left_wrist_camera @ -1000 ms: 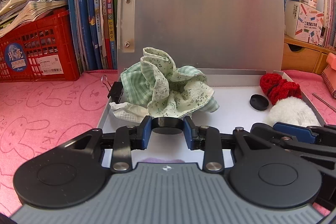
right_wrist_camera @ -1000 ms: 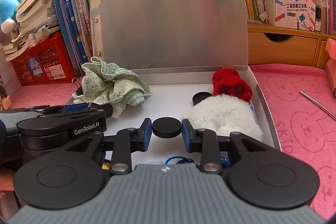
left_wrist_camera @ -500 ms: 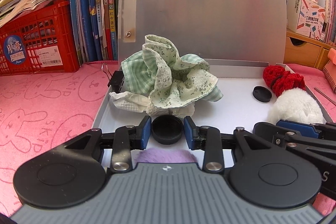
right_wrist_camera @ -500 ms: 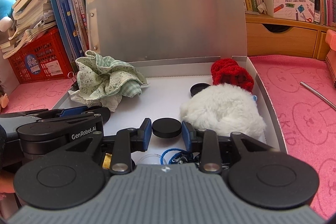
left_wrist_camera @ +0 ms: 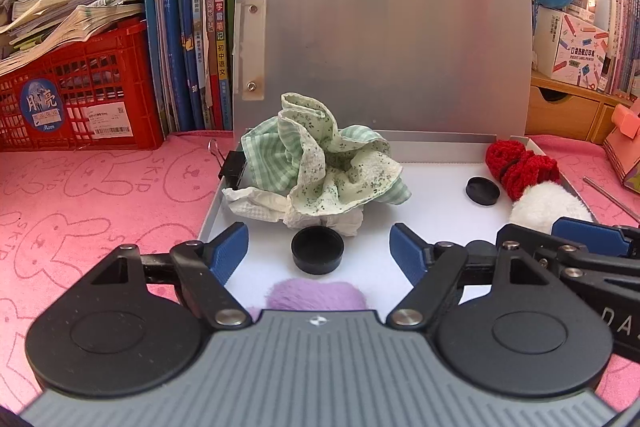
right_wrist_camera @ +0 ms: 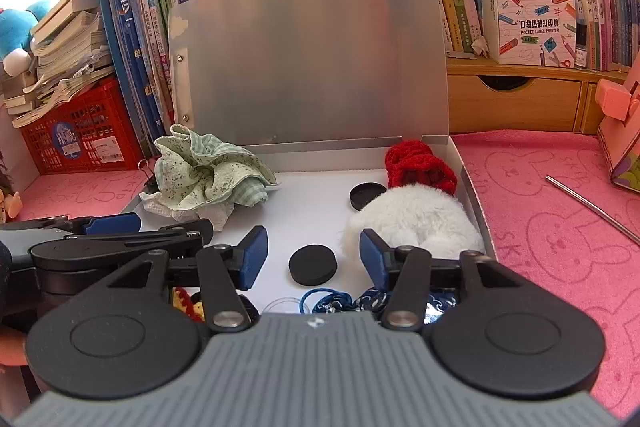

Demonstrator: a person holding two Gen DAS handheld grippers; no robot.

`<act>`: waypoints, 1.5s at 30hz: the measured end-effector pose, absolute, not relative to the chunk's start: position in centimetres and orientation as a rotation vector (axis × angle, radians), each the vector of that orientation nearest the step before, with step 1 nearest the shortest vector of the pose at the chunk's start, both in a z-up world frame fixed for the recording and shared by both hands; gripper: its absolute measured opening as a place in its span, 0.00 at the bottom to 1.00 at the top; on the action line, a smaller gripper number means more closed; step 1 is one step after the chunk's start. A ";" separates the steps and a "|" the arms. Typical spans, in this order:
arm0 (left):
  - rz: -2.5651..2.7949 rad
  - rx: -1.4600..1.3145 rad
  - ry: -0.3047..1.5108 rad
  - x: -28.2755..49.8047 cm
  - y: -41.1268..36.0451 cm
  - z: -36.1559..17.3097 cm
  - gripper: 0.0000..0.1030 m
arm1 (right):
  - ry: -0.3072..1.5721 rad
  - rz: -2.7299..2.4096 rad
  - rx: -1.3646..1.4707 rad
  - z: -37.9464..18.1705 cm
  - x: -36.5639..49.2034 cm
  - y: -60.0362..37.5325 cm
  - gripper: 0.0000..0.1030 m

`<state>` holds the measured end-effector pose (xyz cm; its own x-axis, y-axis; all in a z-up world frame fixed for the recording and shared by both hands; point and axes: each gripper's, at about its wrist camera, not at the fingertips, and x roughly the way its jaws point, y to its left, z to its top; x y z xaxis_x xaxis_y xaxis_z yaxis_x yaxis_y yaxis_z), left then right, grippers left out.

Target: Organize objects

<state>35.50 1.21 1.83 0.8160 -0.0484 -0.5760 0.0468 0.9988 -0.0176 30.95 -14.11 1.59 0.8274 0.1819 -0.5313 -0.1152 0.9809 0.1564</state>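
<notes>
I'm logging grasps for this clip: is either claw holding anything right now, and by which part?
Nothing is held. The left claw is open around a black cap lying in the box, the right claw open around a black disc.

Purple fluffy thing [left_wrist_camera: 316, 294]: lower part hidden behind left gripper body.
Blue cord [right_wrist_camera: 340, 301] and yellow-red knit item [right_wrist_camera: 188, 303]: mostly hidden behind right gripper; what they are cannot be told.
White fluffy item [left_wrist_camera: 548, 205]: partly covered by right gripper.
Metal rod [right_wrist_camera: 592, 207]: cut off by frame edge.
</notes>
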 end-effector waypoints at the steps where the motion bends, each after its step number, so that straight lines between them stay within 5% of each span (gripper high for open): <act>1: -0.060 -0.009 0.611 35.3 1.3 2.1 0.81 | 0.570 0.156 0.120 1.8 30.8 -14.3 0.69; 20: -0.066 0.002 0.568 27.8 1.7 5.2 0.92 | 0.547 0.114 0.064 3.9 25.6 -17.0 0.93; 45: -0.069 -0.022 0.689 16.5 2.1 0.1 0.92 | 0.608 0.112 0.067 0.1 15.1 -17.2 0.94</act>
